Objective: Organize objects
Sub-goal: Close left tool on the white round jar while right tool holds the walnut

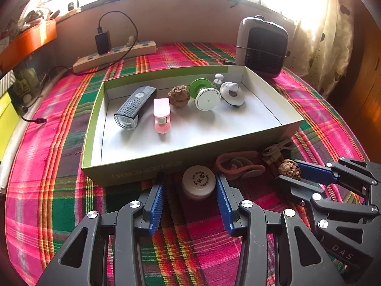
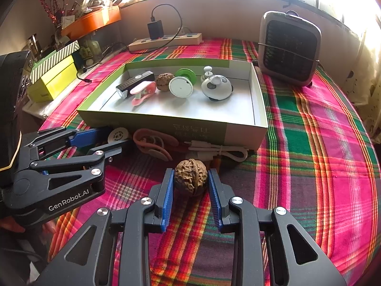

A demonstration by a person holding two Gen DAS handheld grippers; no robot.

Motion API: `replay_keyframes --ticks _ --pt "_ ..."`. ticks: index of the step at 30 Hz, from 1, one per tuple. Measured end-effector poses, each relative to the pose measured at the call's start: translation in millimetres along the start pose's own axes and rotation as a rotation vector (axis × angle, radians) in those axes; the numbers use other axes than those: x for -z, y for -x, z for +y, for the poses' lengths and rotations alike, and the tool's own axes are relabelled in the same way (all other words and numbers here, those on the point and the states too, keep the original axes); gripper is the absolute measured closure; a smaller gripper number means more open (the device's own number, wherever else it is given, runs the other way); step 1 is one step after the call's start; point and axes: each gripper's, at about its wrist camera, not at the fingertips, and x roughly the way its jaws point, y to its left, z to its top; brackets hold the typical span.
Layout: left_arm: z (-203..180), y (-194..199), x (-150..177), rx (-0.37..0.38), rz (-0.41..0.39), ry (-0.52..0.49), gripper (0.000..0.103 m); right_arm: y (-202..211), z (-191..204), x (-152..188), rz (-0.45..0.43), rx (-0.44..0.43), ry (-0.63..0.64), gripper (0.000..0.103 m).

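Observation:
A shallow green-and-white box [image 1: 185, 152] [image 2: 240, 131] lies on the plaid cloth. It holds a black bike light [image 1: 134, 106], a pink clip [image 1: 162, 115], a walnut [image 1: 178, 96], a green-and-white spool [image 1: 204, 95] and a white round gadget [image 1: 232, 93]. My left gripper [image 1: 190, 182] [image 2: 112, 140] is open around a small white jar [image 1: 198, 182] [image 2: 118, 135] in front of the box. My right gripper [image 2: 191, 178] [image 1: 289, 170] straddles a second walnut [image 2: 190, 177] [image 1: 289, 168]; its pads touch or nearly touch it.
Pink earphones [image 2: 152, 143] [image 1: 238, 164] and a coiled white cable [image 2: 219, 151] [image 1: 276, 149] lie against the box front. A grey heater [image 2: 289, 47] stands at the back right, a power strip [image 2: 166, 39] with charger at the back, and yellow boxes [image 2: 54, 78] on the left.

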Motion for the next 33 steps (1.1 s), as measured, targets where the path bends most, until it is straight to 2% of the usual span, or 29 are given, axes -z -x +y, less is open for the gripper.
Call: replay_keyframes --ticks 11,23,33 --pt "-1.6 -1.0 -1.0 -0.021 0.000 0.009 0.064 -1.3 -1.2 1.7 0.004 -0.007 -0.005 0.074" --pt "1.5 0.2 -0.1 -0.042 -0.003 0.024 0.078 -1.4 -1.3 2.1 0.004 -0.008 -0.006 0.074" --pt "2.7 0.2 0.8 -0.042 -0.004 0.029 0.078 -2.0 -1.4 2.4 0.004 -0.008 -0.005 0.074"
